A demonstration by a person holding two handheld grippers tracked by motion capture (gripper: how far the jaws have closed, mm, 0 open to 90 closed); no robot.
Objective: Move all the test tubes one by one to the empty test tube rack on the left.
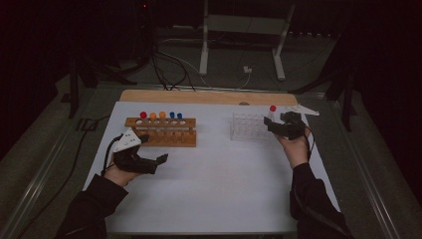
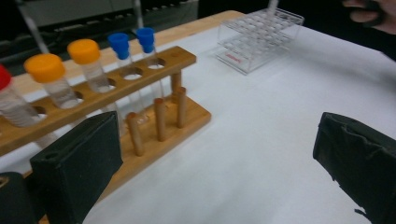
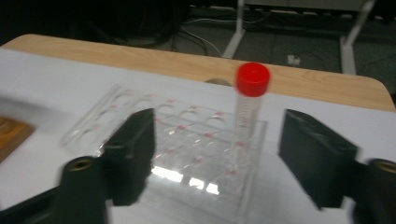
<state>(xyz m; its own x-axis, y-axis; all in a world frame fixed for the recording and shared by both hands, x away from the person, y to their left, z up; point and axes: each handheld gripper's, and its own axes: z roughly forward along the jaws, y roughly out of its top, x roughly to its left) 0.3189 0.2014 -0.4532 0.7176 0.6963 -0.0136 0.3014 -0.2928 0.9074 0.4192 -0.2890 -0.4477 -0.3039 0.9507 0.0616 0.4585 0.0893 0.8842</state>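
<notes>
My right gripper (image 3: 217, 154), jaws spread and not touching, frames the red-capped tube (image 3: 247, 116) standing upright in the clear rack (image 3: 140, 116), while my left gripper (image 2: 210, 163) waits wide open beside the wooden rack (image 2: 154, 74), ready for another tube.

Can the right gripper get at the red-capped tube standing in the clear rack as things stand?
Probably yes. The right gripper faces the red-capped tube with its jaws apart on either side, and nothing stands between them. The tube stands alone in the clear rack.
</notes>
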